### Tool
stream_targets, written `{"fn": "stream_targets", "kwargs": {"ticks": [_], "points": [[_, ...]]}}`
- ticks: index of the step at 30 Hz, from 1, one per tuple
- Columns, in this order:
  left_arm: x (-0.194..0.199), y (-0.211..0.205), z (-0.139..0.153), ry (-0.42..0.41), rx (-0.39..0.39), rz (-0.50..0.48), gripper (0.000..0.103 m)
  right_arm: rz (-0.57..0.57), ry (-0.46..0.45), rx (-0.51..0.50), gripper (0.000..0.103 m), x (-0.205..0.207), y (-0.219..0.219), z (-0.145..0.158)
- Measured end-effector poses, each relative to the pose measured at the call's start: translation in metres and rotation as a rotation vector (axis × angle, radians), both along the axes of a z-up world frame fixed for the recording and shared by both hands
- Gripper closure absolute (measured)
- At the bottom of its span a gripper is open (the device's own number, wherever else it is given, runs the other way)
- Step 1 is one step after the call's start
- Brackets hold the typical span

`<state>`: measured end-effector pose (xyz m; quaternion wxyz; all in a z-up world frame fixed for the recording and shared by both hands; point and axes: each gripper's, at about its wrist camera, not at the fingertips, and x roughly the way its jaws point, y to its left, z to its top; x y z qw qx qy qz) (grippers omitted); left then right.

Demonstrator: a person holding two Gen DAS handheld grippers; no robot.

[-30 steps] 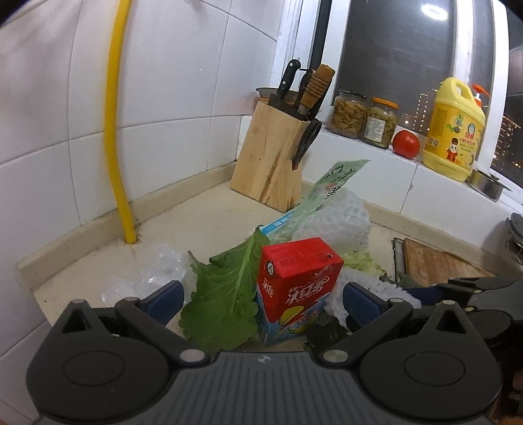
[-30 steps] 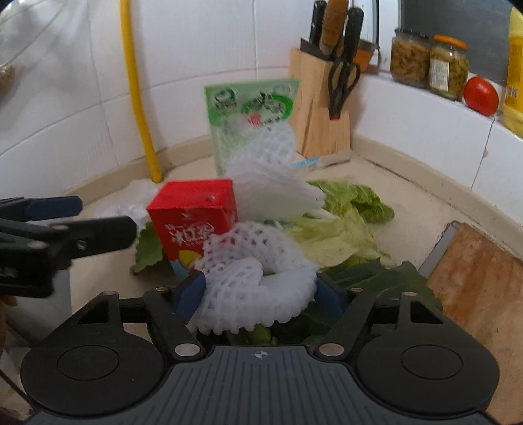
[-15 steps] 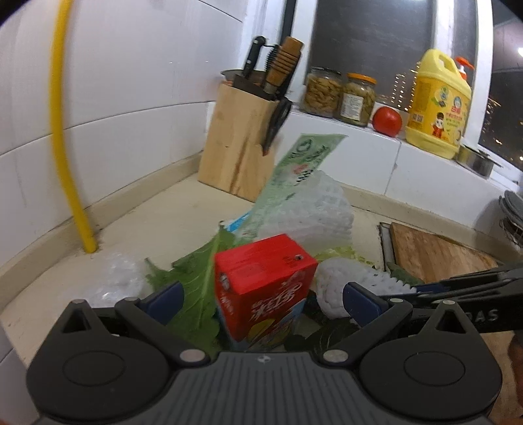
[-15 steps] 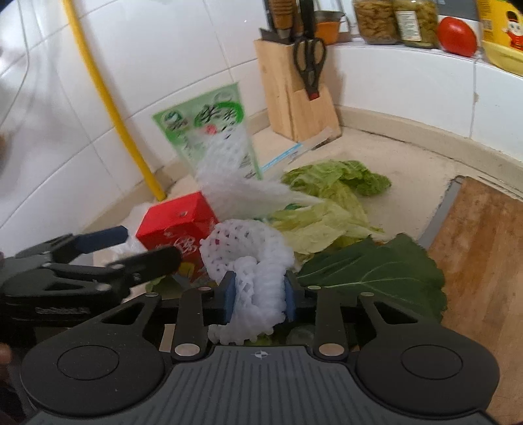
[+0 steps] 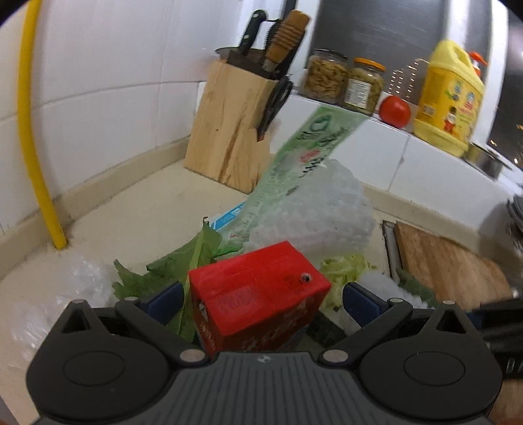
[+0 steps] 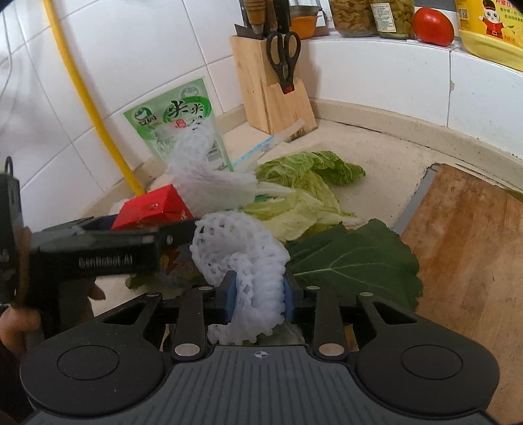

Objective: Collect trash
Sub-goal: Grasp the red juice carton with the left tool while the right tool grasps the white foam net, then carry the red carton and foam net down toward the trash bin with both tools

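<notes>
Worktop (image 6: 376, 147): heaped with kitchen waste; collection under way.
Red carton (image 5: 258, 304): upright, between the spread, unclosed left tongs (image 5: 261, 296); closing on it looks due next.
White foam net (image 6: 242, 258): clenched in the right tongs (image 6: 258, 300); needs carrying off, bin unseen.

White tiled walls (image 5: 108, 108), beige countertop (image 5: 147, 209), dark night window (image 5: 402, 29).
</notes>
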<state>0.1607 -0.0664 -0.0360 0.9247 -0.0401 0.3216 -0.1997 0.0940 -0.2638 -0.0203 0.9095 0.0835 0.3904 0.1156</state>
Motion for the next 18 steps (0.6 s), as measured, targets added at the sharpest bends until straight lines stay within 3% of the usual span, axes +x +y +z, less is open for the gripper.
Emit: {"fn": "stream_targets", "kwargs": {"ticks": [5, 10, 14, 17, 18], "points": [[0.005, -0.004, -0.004, 0.02, 0.002, 0.051, 0.005, 0.007, -0.001, -0.005, 0.064, 0.001, 0.0, -0.003], [0.009, 0.0, -0.01, 0.073, -0.023, 0.089, 0.028, 0.019, -0.002, -0.02, 0.058, 0.001, 0.003, -0.006], [0.006, 0.001, -0.009, 0.071, -0.006, 0.108, 0.031, 0.04, -0.01, -0.06, 0.049, 0.0, 0.011, -0.009], [0.003, 0.003, -0.007, 0.063, -0.011, 0.114, 0.033, 0.061, -0.016, -0.092, 0.031, 0.0, 0.019, -0.01], [0.002, 0.003, -0.006, 0.06, -0.012, 0.114, 0.033, 0.067, -0.019, -0.097, 0.03, 0.0, 0.022, -0.01]]}}
